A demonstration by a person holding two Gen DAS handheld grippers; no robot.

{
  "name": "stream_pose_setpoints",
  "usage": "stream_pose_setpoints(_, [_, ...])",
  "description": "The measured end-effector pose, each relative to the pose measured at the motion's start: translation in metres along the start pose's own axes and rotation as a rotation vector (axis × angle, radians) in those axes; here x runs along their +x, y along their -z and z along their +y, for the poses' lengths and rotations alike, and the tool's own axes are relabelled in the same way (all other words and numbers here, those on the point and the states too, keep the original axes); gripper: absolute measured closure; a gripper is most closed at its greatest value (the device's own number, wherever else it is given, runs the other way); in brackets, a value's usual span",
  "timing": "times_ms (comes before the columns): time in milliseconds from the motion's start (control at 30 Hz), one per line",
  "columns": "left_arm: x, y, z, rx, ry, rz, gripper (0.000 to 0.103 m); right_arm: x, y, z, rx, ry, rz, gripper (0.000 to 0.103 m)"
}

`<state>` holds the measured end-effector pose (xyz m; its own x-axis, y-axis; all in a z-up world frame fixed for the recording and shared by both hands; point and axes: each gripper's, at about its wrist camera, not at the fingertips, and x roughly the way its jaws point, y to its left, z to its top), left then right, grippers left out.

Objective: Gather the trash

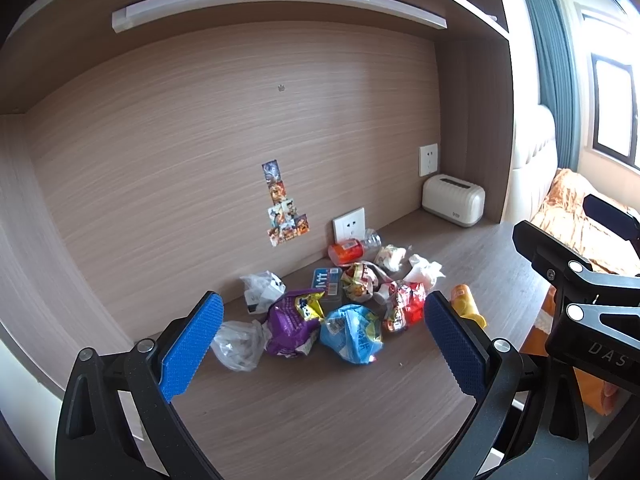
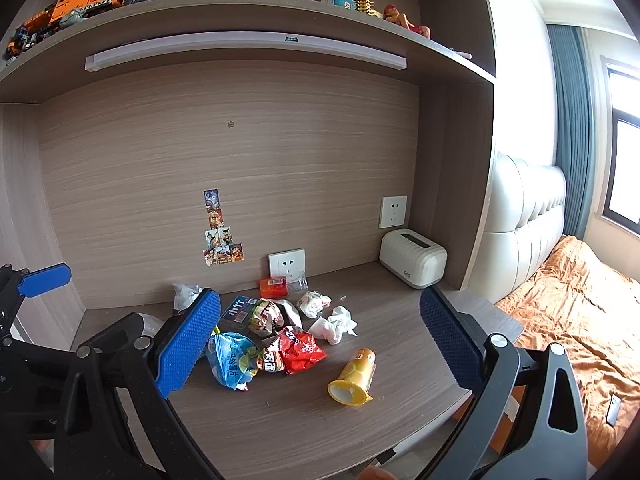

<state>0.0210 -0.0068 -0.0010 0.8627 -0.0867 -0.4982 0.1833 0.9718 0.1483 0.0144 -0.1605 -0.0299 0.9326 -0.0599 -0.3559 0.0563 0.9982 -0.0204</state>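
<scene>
A pile of trash lies on the wooden desk (image 1: 320,400): a purple snack bag (image 1: 292,322), a light blue bag (image 1: 352,334), a red wrapper (image 1: 406,306), a clear plastic bag (image 1: 240,344), crumpled tissues (image 1: 424,270), an orange bottle (image 1: 352,249) and a yellow cup (image 1: 466,304). My left gripper (image 1: 324,338) is open and empty, hovering in front of the pile. My right gripper (image 2: 320,342) is open and empty above the desk's front; the blue bag (image 2: 232,362), red wrapper (image 2: 300,350), tissues (image 2: 334,324) and tipped yellow cup (image 2: 354,378) lie between its fingers in view.
A white ribbed box (image 2: 412,264) stands at the desk's back right corner below a wall socket (image 2: 393,211). Stickers (image 2: 218,232) are on the back panel. A shelf with toys and books (image 2: 240,4) hangs overhead. A bed with orange cover (image 2: 580,320) is to the right.
</scene>
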Motion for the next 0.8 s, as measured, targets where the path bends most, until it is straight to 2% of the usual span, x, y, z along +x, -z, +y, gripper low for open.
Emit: stream_pose_setpoints(800, [0.0010, 0.0053, 0.0061, -0.006, 0.003, 0.005, 0.004, 0.0002, 0.0018, 0.0045, 0.010, -0.001, 0.006, 0.003])
